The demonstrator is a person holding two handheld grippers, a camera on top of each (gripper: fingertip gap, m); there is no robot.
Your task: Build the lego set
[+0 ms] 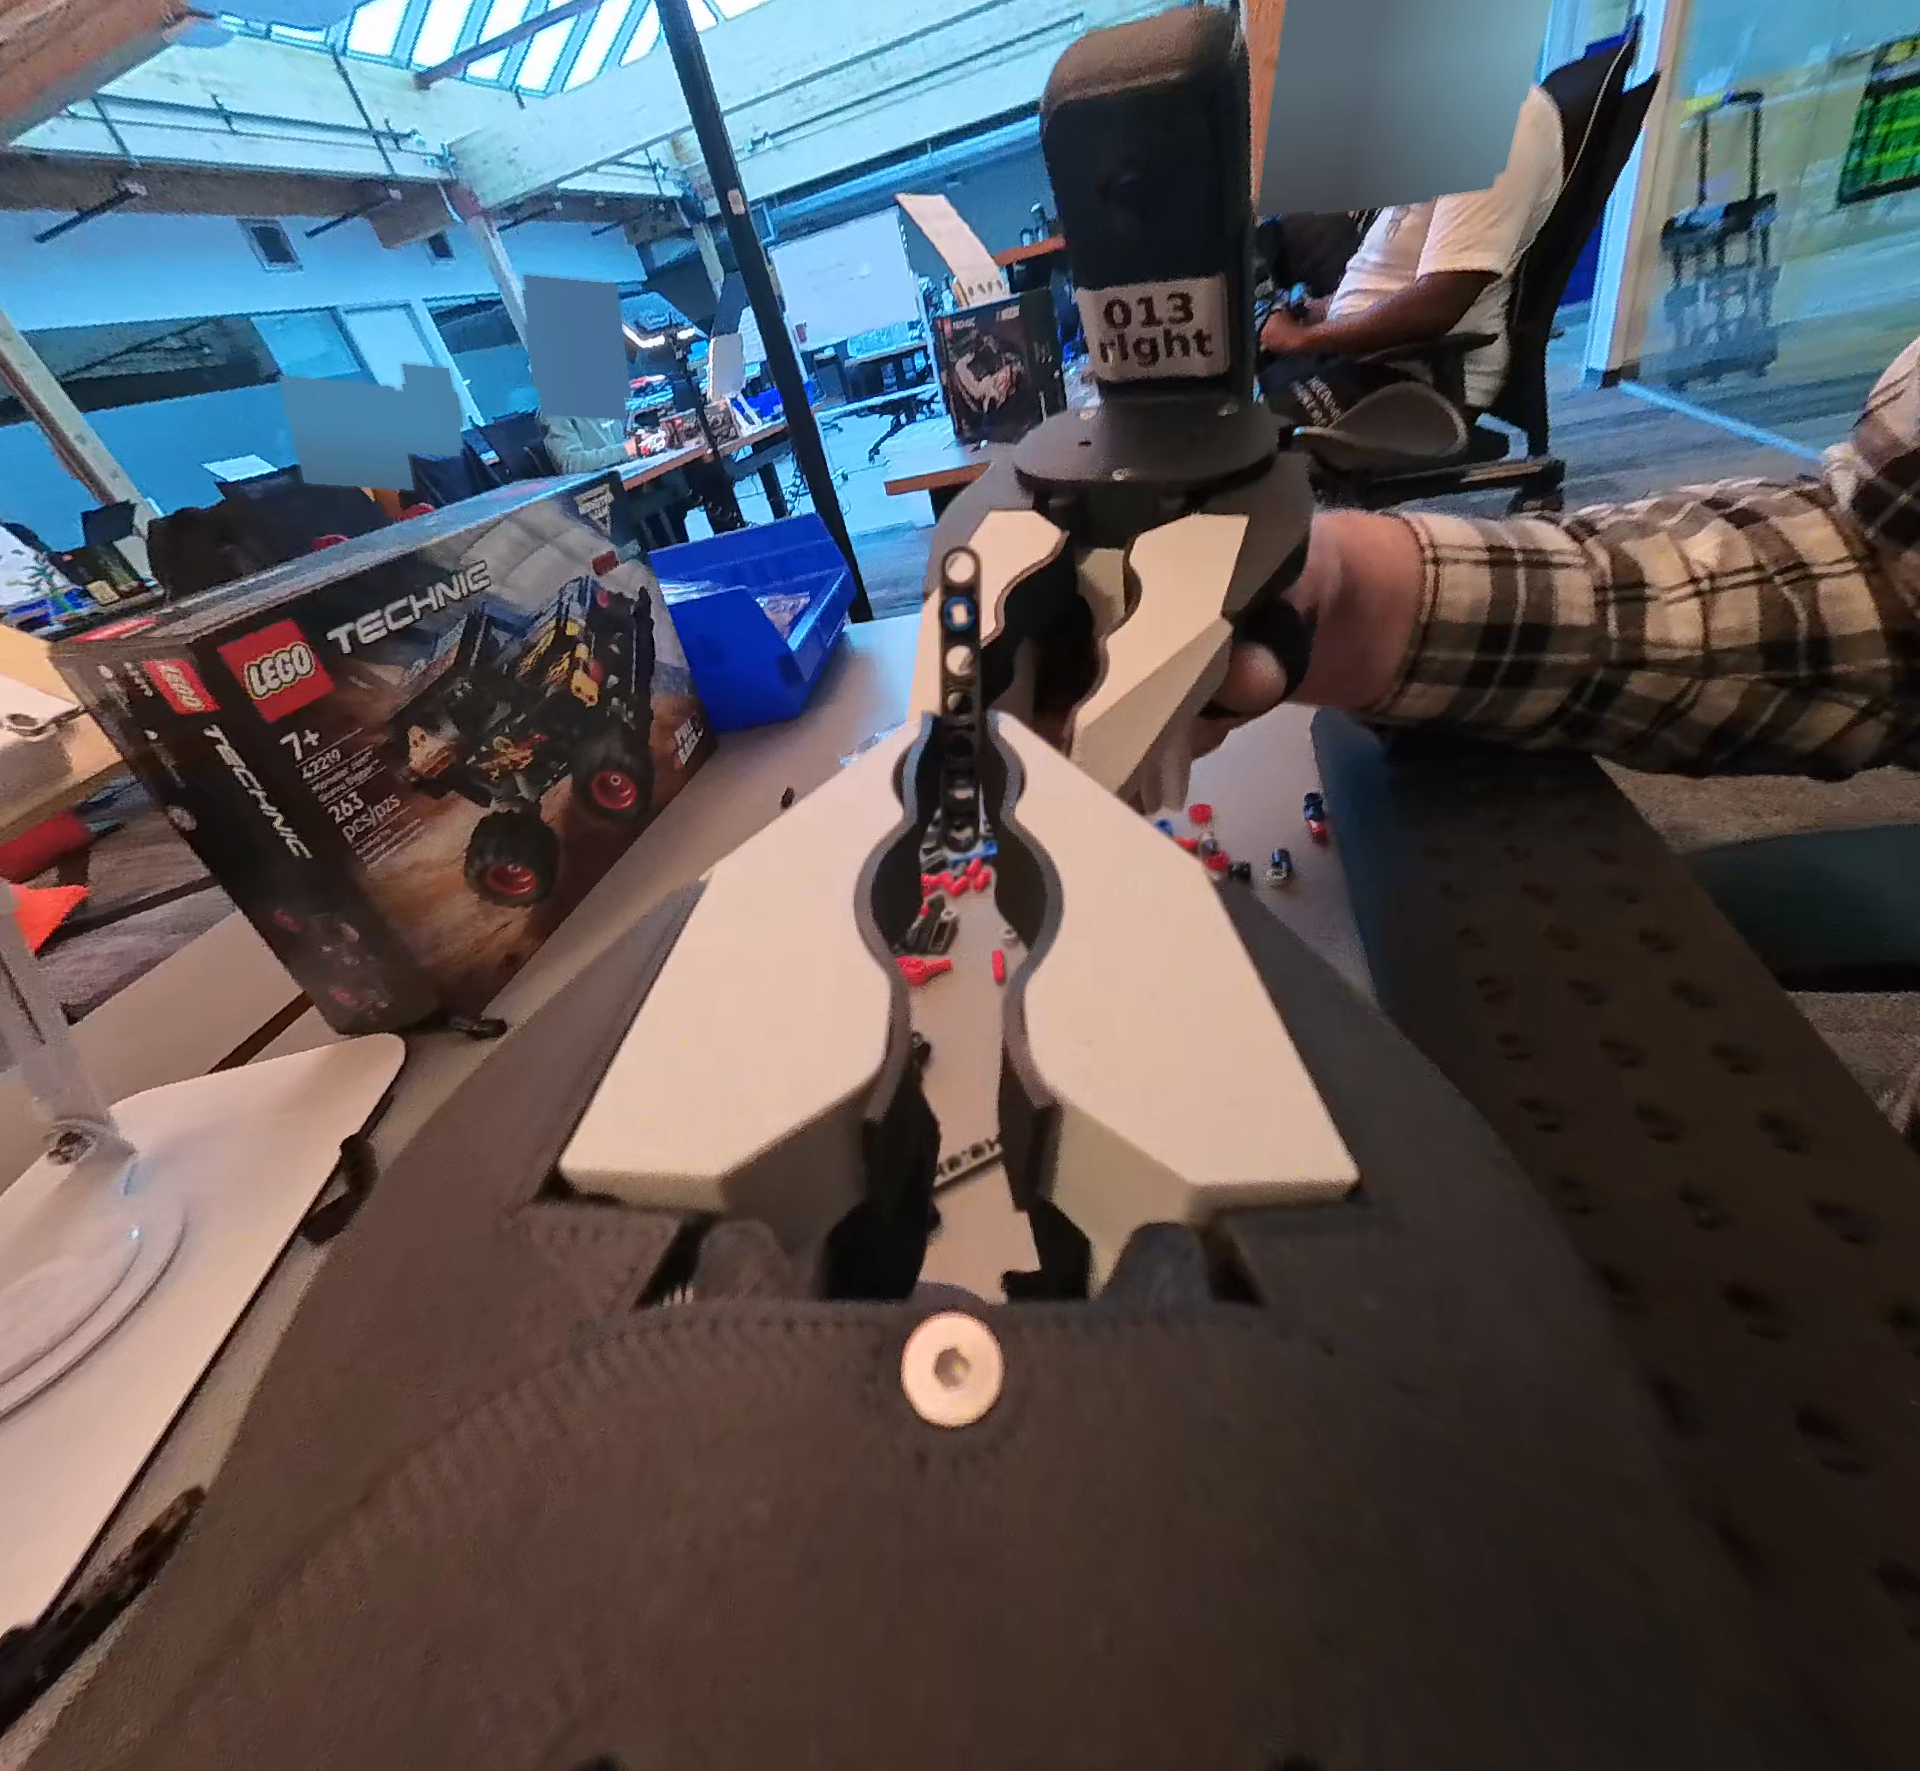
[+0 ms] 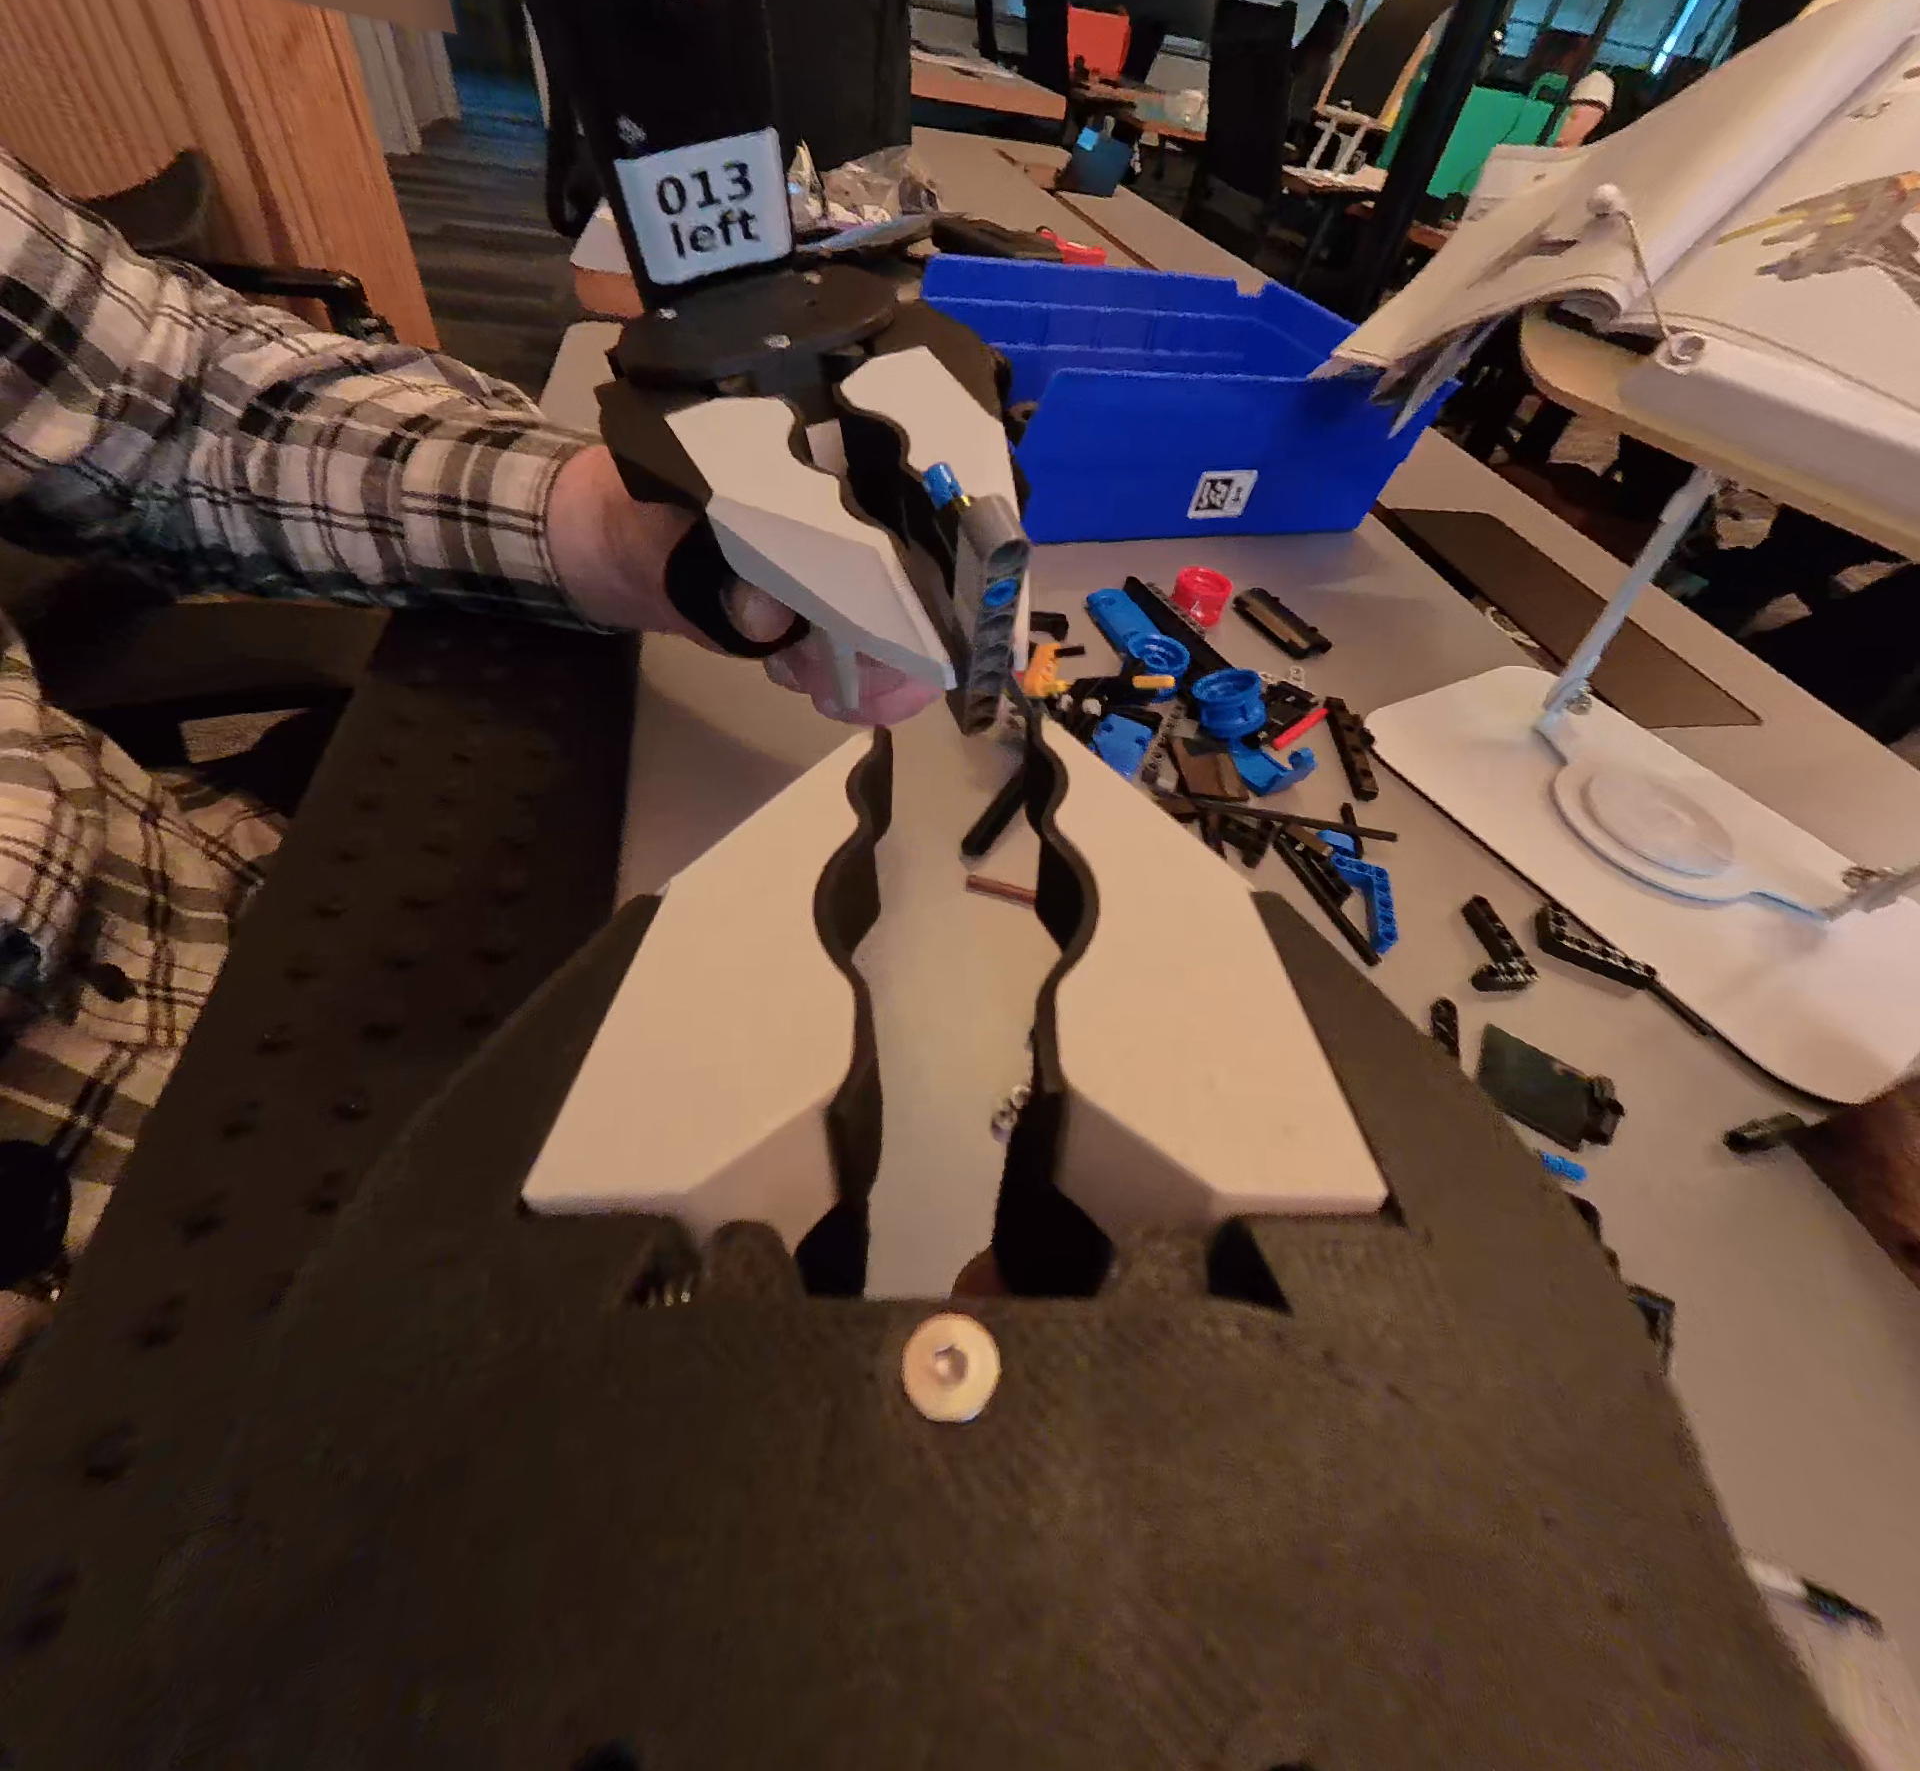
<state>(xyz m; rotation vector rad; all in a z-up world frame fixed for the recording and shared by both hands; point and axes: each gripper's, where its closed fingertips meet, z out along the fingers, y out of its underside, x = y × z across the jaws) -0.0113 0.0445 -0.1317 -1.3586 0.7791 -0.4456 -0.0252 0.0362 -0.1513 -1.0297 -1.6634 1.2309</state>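
- The left gripper (image 1: 954, 755) has its jaws pinched on a grey lego beam (image 1: 958, 651) with blue pins, holding it upright above the table (image 2: 727, 765).
- The right gripper (image 2: 961, 734) hangs beside it, jaws parted around nothing.
- Loose lego pieces (image 2: 1226, 713) lie scattered by a blue bin (image 2: 1164, 443).

We list, from the right wrist view: a table (image 2: 1299, 568) carrying a heap of loose parts (image 2: 1226, 734) at its middle; a storage bin (image 2: 1153, 433) behind the heap; a book stand (image 2: 1662, 786) to the right of the heap, an open booklet (image 2: 1714, 194) on it. From the left wrist view: the set's box (image 1: 416, 745) standing left of the bin (image 1: 758, 620), on the same table.
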